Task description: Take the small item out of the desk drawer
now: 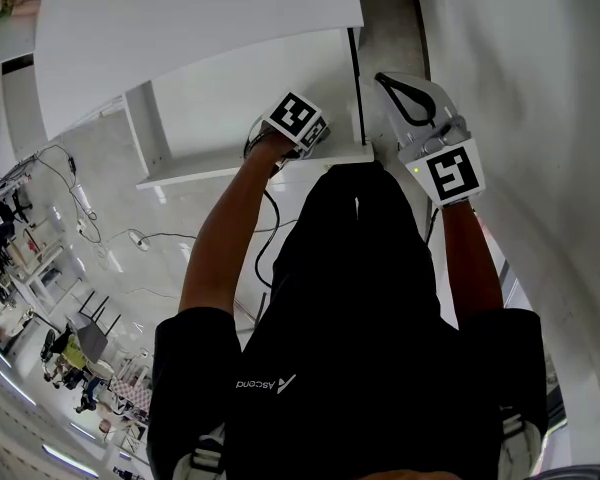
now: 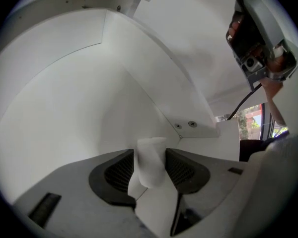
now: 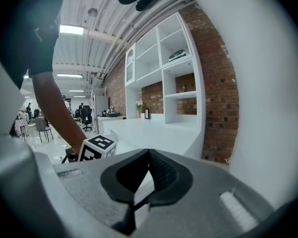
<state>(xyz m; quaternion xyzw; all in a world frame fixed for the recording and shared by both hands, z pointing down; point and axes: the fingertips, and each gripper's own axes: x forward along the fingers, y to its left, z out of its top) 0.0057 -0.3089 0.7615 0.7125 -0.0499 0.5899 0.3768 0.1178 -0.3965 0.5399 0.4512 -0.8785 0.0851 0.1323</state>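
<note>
In the left gripper view, my left gripper [image 2: 150, 162] is shut on a small white item [image 2: 151, 155], which stands upright between the dark pads. White drawer walls [image 2: 89, 98] surround it, with a bracket and two screws [image 2: 185, 125] just behind. The head view shows the left gripper [image 1: 302, 128] at the right end of the white desk drawer [image 1: 210, 173], under the desk top [image 1: 180, 18]. My right gripper [image 1: 405, 98] is held up beside the wall, apart from the drawer. In its own view the right gripper [image 3: 148, 157] is shut with nothing in it.
A white wall [image 1: 520, 88] runs close along the right. Cables [image 1: 130, 236] trail over the glossy floor to the left of the person. White shelving on a brick wall [image 3: 179, 68] and a long white counter [image 3: 149, 133] show in the right gripper view.
</note>
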